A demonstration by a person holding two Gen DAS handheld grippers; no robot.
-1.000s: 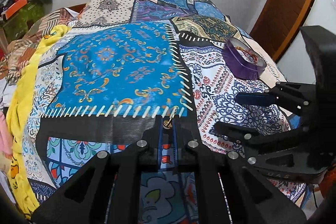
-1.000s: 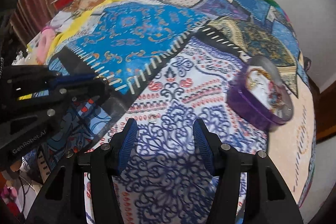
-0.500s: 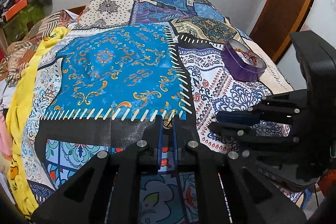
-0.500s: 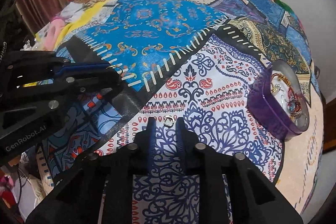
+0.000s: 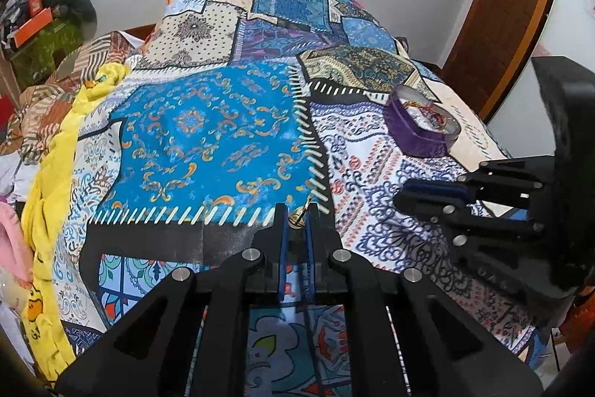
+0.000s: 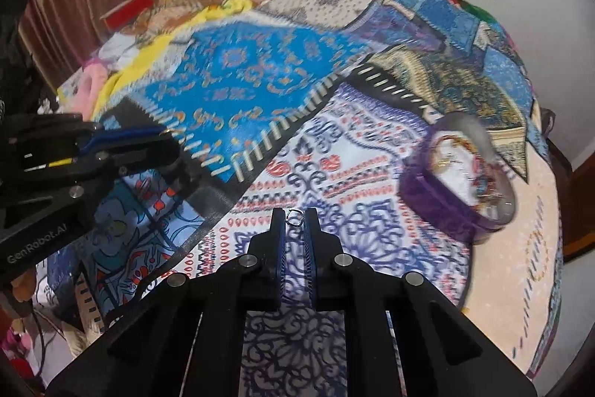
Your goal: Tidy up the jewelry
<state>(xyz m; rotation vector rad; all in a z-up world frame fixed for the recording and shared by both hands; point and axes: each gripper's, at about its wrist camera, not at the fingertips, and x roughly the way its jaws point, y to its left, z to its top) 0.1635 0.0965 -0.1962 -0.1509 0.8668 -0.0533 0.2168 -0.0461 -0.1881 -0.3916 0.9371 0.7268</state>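
Closest to me, the right gripper (image 6: 295, 220) has its two blue-padded fingers drawn narrow on a small silver ring (image 6: 295, 216), pinched right at the tips so most of the hoop pokes out beyond them. It hangs above the white-and-navy patch of the patchwork bedspread (image 6: 260, 88), not touching the cloth as far as I can judge.

A little to the left, the left gripper (image 5: 296, 220) is closed just as tightly on a small gold piece (image 5: 297, 219), an earring or ring, I cannot tell which; only a sliver of it shows between the pads, over the black stitched band at the edge of the bright blue panel.

Both pieces look feather-light, hard and smooth, so I would guess they slip or flick out easily if the squeeze loosens or the tips twist. The thin wire could bend under too much force. Holding them across the band, flat between the ribbed pads, seems the safest grip, and that is roughly how they sit now.

Further back and to the right stands the purple jewelry box (image 6: 459, 188), open-topped, with a tangle of gold and red pieces lying on its pale floor. Its wall is low, so a drop from just above the rim should do; a release from higher up could bounce a ring onto the busy fabric, where it would be hard to spot.

Beyond it lies a crumpled yellow cloth (image 5: 48, 196) along the far left side.
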